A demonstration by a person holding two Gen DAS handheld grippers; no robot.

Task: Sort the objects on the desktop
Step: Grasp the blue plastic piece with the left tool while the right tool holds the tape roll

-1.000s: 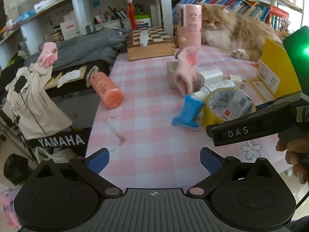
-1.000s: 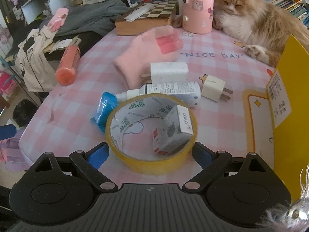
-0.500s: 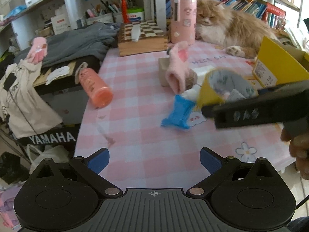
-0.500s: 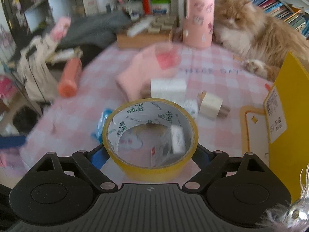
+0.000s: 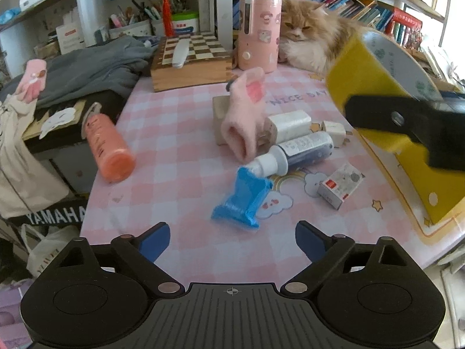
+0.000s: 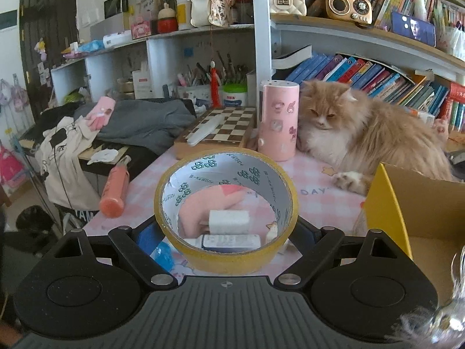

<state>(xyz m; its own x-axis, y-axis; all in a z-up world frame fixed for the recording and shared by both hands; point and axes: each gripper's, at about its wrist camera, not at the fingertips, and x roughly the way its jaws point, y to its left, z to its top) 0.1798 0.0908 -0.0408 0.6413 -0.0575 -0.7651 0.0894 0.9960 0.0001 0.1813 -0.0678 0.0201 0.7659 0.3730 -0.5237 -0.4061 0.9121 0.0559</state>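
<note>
The right gripper (image 6: 226, 234) holds a yellow tape roll (image 6: 226, 203) clenched between its jaws, lifted clear of the pink checked worktop (image 5: 174, 151), near an open yellow box (image 6: 407, 203) at right. The left gripper (image 5: 232, 240) hovers over the near edge, its jaws closing with nothing between them. Ahead of it lies a blue plastic piece (image 5: 242, 200), beside a pump bottle (image 5: 299, 151) and a small carton (image 5: 340, 184). A pink glove (image 5: 244, 116) drapes over what appears to be a wooden block. An orange bottle (image 5: 106, 145) lies at the left edge. A ginger cat (image 6: 363, 133) rests at the far side.
</note>
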